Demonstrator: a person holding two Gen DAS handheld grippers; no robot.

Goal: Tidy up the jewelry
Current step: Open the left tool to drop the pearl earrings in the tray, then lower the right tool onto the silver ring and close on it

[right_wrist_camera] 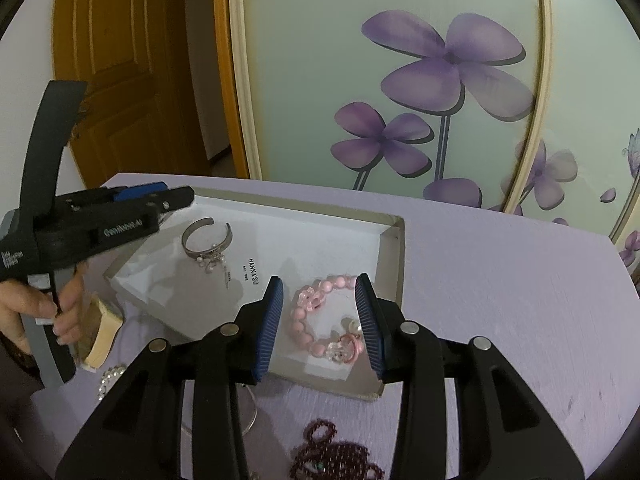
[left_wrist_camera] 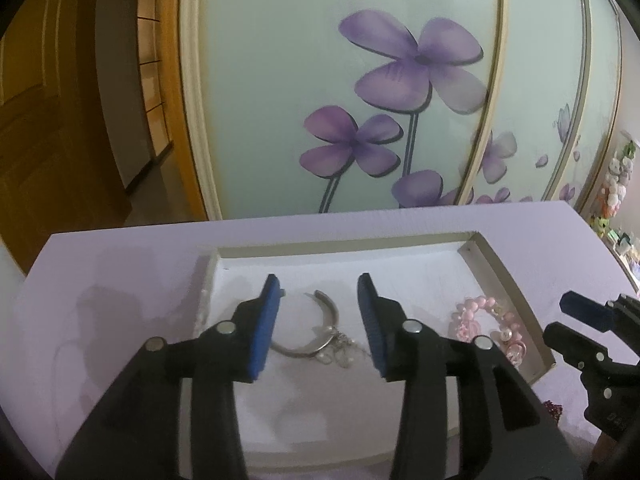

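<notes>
Both tongs stand part open with nothing between the pads. Left tongs (left_wrist_camera: 318, 320) hang over the silver bangle (left_wrist_camera: 316, 336); right tongs (right_wrist_camera: 320, 320) hang over the pink bead bracelet (right_wrist_camera: 320, 320). Neither piece looks touched.

Risks, as judged:
- The bangle carries a small cluster of charms on the near side; closing on the cluster rather than the band could let it swing or slip out.
- The pink bracelet lies close to the tray wall (right_wrist_camera: 394, 256), just right of the right tongs; a pad could catch the wall and shove the tray.
- Dark red beads (right_wrist_camera: 332, 452) and a pearl strand (right_wrist_camera: 108, 376) lie on the table (right_wrist_camera: 500, 300) beneath and left of the right tongs; a low sweep could drag them.

Tray contents: bangle ahead-left of the right tongs, pink bracelet directly beneath them. Nothing else visible inside.
</notes>
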